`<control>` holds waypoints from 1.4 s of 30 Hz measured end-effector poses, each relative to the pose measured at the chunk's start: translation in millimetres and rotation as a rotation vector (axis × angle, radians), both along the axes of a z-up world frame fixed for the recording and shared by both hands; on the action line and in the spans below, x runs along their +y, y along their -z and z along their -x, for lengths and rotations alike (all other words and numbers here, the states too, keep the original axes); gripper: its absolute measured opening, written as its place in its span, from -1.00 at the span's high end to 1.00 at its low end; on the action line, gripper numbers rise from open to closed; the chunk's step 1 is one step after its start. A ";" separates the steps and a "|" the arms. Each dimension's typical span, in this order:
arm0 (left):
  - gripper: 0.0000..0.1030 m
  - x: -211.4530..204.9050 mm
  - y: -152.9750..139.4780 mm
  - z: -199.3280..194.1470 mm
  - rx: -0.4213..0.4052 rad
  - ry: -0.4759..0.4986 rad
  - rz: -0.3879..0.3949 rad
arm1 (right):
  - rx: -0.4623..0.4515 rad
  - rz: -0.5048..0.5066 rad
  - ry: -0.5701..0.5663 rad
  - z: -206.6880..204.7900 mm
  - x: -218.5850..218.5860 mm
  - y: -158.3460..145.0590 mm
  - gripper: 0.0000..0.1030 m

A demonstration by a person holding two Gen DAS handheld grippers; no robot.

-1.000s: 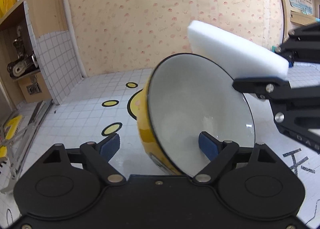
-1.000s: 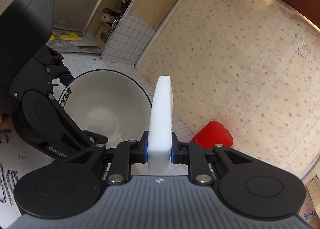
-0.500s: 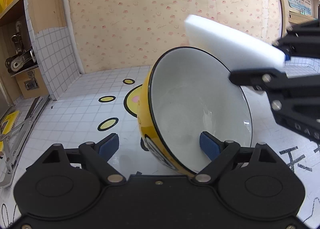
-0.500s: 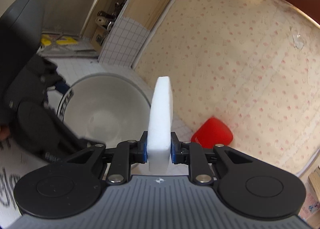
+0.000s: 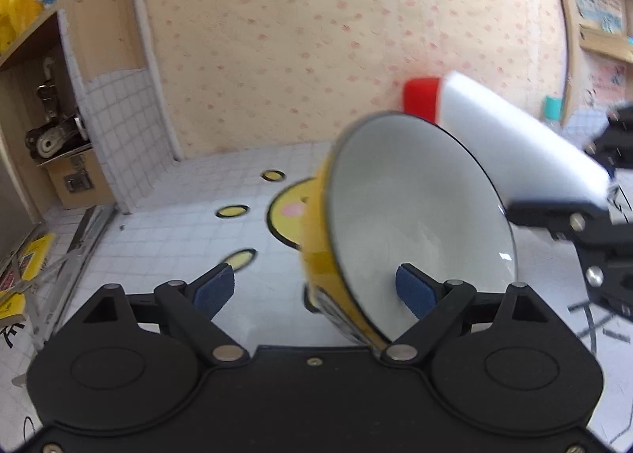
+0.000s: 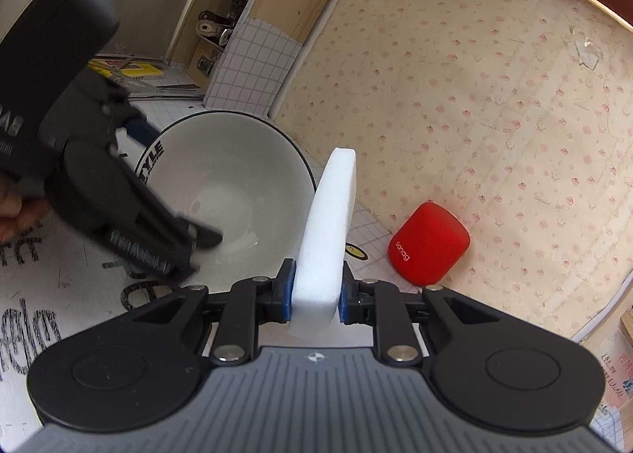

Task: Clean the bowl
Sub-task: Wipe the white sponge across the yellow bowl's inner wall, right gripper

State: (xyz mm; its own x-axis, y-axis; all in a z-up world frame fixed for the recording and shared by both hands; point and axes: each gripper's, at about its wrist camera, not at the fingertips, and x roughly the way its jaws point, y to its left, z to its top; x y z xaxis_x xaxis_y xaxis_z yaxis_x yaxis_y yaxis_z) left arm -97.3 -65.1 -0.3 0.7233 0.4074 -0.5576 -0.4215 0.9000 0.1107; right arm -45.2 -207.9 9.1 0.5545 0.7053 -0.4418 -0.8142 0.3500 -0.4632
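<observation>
The tiled tabletop [image 5: 158, 223] fills the lower half of the left wrist view, printed with yellow cartoon shapes. At centre right of that view, the bowl [image 5: 415, 215] — yellow outside, white inside, black rim — is tipped on its side, opening toward the right of the frame. The left gripper [image 5: 312, 287] straddles the bowl's lower wall: jaws wide, having just been opening, one blue pad inside the bowl, the other well clear outside. No clamping is visible. The right gripper [image 6: 316, 292] is closed on a white sponge [image 6: 328, 227], held on edge just beside the bowl rim. A red speaker [image 6: 429, 243] stands against the wallpaper at centre right.
</observation>
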 end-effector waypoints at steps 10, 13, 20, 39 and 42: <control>-0.79 4.2 6.2 1.6 0.006 -0.007 0.021 | -0.015 0.002 -0.004 2.2 2.3 -1.1 0.56; -0.80 1.6 6.3 0.9 0.010 -0.013 0.010 | -0.023 0.003 -0.006 1.0 8.5 -3.7 0.56; -0.88 -5.3 4.9 2.9 0.014 -0.025 0.015 | -0.028 -0.014 -0.016 -4.4 25.6 -14.3 0.56; -0.89 -4.9 6.6 2.0 0.012 -0.025 0.024 | -0.037 0.012 -0.012 -0.7 21.3 -11.9 0.53; -0.89 -7.2 6.4 2.4 0.013 -0.025 0.018 | -0.018 0.013 -0.007 -1.3 14.1 -5.1 0.53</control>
